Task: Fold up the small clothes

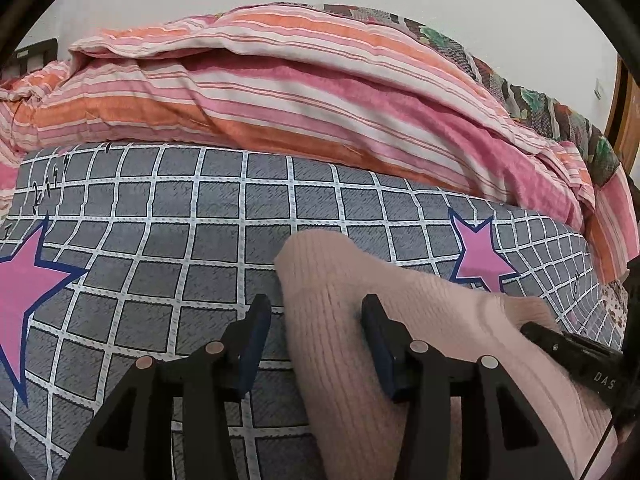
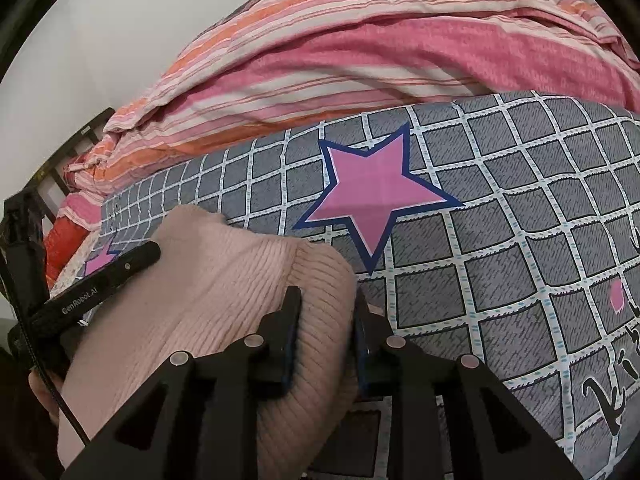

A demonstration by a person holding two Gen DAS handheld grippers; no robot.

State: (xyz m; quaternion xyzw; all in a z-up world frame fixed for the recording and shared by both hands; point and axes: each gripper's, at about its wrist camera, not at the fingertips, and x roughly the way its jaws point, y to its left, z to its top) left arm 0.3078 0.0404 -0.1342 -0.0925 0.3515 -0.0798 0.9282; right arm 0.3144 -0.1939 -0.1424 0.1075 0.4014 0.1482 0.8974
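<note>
A pale pink ribbed knit garment (image 1: pixel 400 320) lies bunched on a bed's grey grid-patterned sheet with pink stars (image 1: pixel 168 216), below a heaped pink-and-orange striped quilt (image 1: pixel 280 92); the left gripper (image 1: pixel 316 344) stands wide, its jaws straddling the knit's left edge without pinching; the right gripper (image 2: pixel 326 340) is narrowed onto a rolled fold at the right edge (image 2: pixel 324 304); the folding looks partly done, a doubled-over layer showing, with flattening and final folds apparently left.
</note>
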